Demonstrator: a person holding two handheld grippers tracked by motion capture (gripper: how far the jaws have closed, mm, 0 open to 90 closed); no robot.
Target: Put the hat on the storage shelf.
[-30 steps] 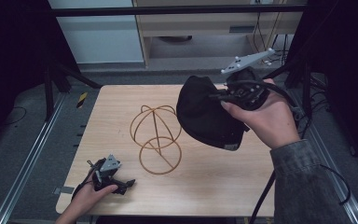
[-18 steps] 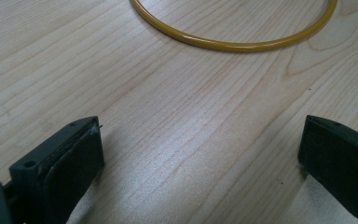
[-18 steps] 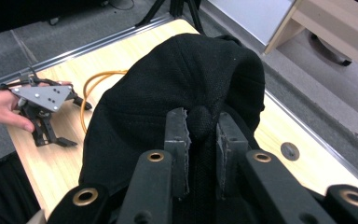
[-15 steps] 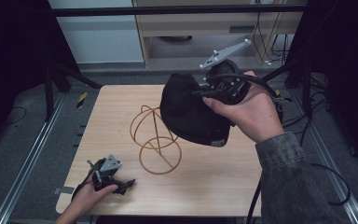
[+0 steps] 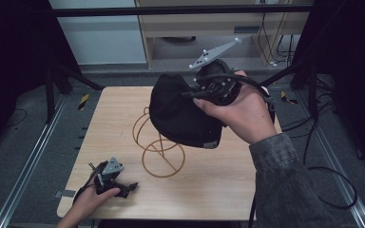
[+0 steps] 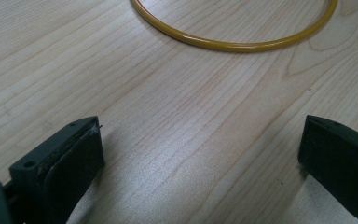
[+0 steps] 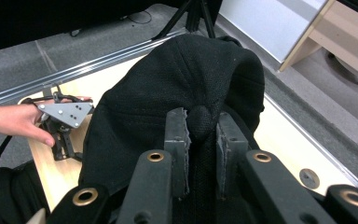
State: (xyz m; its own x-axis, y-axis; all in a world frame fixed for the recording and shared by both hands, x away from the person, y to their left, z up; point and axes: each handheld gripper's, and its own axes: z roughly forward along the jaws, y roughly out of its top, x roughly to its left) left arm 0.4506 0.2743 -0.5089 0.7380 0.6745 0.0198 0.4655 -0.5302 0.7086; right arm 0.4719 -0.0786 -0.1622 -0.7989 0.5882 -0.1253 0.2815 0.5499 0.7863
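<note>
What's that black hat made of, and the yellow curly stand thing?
The black cap looks like soft woven cloth: matte, stitched seams, creased where the right gripper pinches it. The wire stand seems to be thin bent metal with a glossy yellow coating, though it could be plastic.

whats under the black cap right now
The black cap, pinched in the right gripper, hangs over the yellow wire stand. The stand's base ring shows; its upper loops are partly covered.

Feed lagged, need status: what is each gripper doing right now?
Left gripper: open, empty, low over the wooden table.
Right gripper: shut on the black fabric cap, lifted.
</note>
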